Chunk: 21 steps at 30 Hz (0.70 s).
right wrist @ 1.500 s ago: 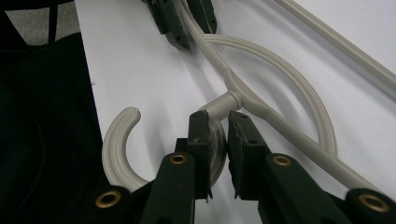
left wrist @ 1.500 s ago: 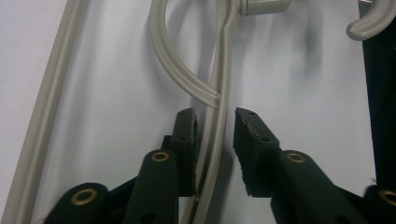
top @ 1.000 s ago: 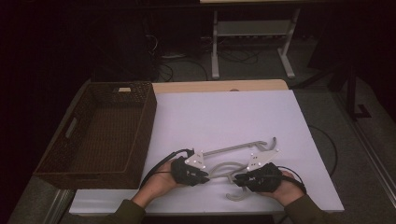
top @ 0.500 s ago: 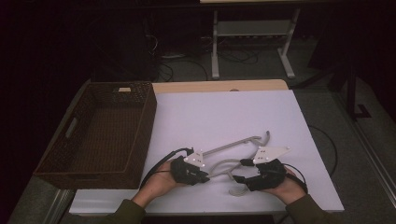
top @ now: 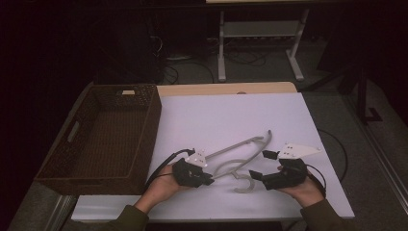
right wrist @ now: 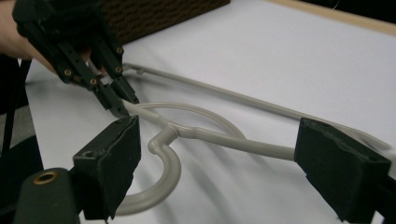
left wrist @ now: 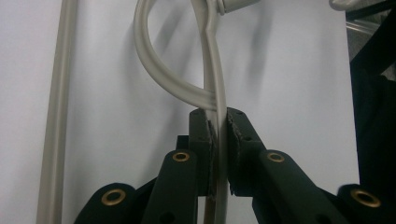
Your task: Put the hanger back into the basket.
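The pale grey plastic clothes hanger (top: 239, 159) lies flat near the front edge of the white tabletop (top: 231, 115), its hook (top: 245, 183) curling toward the person and its long bar running up to the right. The left gripper (top: 208, 179) is clamped tight on the hanger's thin arm; in the left gripper view the black pads (left wrist: 212, 140) pinch the flat strip (left wrist: 218, 116) just below where the curved loop joins it. The right gripper (top: 260, 166) sits just beside the hook with its jaws spread wide; they have just been opening, and nothing presses against their pads. In the right gripper view the hanger's neck (right wrist: 224, 137) and hook (right wrist: 163, 177) lie on the table between and beyond the foam-faced fingers (right wrist: 116, 163), untouched, while the left gripper (right wrist: 122, 101) bites the hanger farther off.

A dark brown woven rectangular basket (top: 103, 137) stands at the table's left side, well apart from the hanger. A strip of light wood (top: 226, 88) edges the table's far side. Beyond it the room is dark, with a white metal stand (top: 257, 43) and loose cables on the floor (top: 178, 65).
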Each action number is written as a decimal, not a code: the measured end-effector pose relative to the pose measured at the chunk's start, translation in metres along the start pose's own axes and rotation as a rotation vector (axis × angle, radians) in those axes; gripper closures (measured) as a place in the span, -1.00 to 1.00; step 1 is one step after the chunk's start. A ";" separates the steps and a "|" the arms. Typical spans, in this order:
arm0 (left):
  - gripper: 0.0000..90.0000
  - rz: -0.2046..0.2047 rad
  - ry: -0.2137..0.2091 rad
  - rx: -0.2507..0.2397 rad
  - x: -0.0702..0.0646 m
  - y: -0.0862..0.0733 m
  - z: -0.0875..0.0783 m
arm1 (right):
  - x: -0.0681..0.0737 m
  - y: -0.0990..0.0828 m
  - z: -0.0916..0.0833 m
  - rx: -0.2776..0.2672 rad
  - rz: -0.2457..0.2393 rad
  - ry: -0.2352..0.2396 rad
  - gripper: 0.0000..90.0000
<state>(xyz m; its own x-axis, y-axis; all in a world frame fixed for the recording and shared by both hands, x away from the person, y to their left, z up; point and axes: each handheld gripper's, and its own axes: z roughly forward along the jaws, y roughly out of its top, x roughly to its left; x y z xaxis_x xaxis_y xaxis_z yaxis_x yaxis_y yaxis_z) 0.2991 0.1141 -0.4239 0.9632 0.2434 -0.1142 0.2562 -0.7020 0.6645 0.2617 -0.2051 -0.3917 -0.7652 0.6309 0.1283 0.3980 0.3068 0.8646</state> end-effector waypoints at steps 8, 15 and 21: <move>0.83 -0.050 0.032 -0.022 0.007 0.001 -0.012 | -0.012 -0.002 -0.023 -0.069 0.045 -0.046 -0.69; 0.84 -0.114 0.045 -0.059 0.013 0.005 -0.027 | -0.014 -0.011 -0.024 -0.051 0.055 -0.044 -0.70; 0.84 -0.139 0.042 -0.093 0.019 0.015 -0.039 | -0.014 -0.020 -0.019 -0.029 0.059 -0.033 -0.71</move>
<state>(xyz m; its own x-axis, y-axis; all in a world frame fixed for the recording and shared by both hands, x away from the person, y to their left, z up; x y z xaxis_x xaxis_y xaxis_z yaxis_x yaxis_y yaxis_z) 0.3181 0.1341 -0.3872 0.9141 0.3631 -0.1806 0.3766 -0.5948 0.7102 0.2550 -0.2339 -0.4010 -0.7235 0.6706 0.1640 0.4268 0.2478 0.8697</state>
